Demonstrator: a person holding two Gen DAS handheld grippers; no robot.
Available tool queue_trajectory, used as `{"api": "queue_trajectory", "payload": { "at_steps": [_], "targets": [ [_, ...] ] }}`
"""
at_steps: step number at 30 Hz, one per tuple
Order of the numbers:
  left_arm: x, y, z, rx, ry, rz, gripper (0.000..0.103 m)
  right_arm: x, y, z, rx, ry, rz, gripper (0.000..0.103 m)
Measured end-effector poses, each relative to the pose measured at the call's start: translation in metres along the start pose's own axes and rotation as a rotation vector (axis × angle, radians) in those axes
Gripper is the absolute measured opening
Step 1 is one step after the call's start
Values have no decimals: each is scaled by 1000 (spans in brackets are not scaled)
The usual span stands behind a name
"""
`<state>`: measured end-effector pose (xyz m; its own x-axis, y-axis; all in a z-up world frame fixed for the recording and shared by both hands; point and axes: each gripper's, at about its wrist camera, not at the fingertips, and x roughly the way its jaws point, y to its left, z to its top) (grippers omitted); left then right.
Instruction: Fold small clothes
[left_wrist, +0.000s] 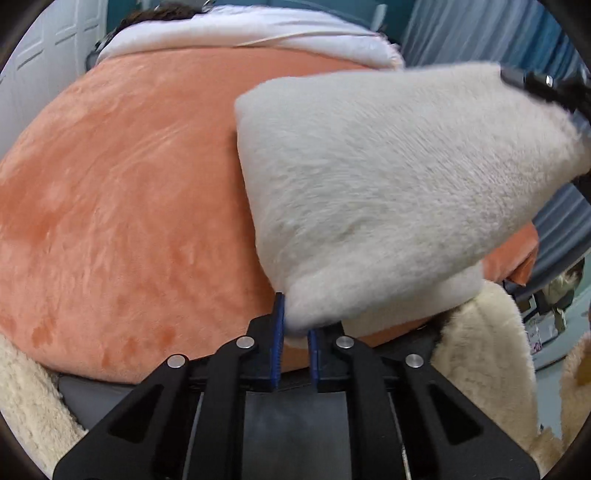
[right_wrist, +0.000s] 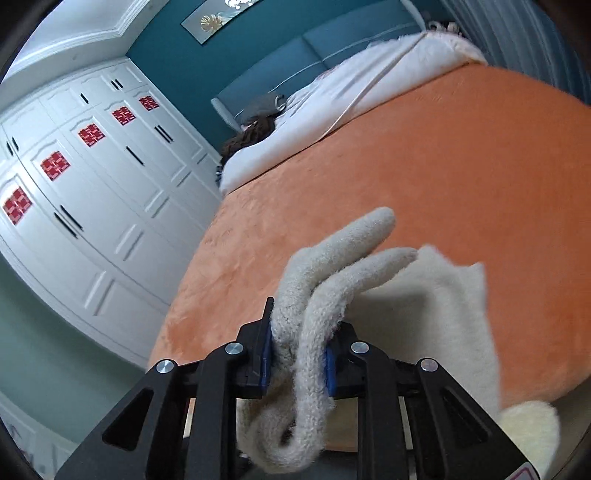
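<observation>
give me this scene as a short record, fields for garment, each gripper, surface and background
garment: cream fleece piece, lifted and stretched between both grippers over the bed
left gripper: jaws shut on the garment's lower corner
right gripper: jaws shut on a bunched thick edge of the garment
surface: orange blanket covering the bed
background: white quilt at the head of the bed, white wardrobe with red square stickers, teal wall

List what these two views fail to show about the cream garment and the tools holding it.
- Left wrist view: cream garment is motion-blurred; its type is unreadable.
- Left tool: the fabric hides how deep the grip goes.
- Right wrist view: right tool pads are buried in bunched fabric.
- Orange blanket: garment covers part of it.
</observation>
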<state>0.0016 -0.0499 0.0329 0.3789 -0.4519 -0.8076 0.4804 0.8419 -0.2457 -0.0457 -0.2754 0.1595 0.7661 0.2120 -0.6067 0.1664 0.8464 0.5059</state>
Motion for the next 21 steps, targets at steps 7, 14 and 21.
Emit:
{"api": "queue_trajectory", "payload": {
  "at_steps": [7,14,21],
  "targets": [
    [41,-23,-10,65,106,38,10,59,-121,-84,164,277,-247,22],
    [11,-9,-10,25,101,2,18,47,-100,-71,115,241,-289,40],
    [-45,-35,1,27,-47,31,48,28,-94,-38,58,151,-277,60]
  ]
}}
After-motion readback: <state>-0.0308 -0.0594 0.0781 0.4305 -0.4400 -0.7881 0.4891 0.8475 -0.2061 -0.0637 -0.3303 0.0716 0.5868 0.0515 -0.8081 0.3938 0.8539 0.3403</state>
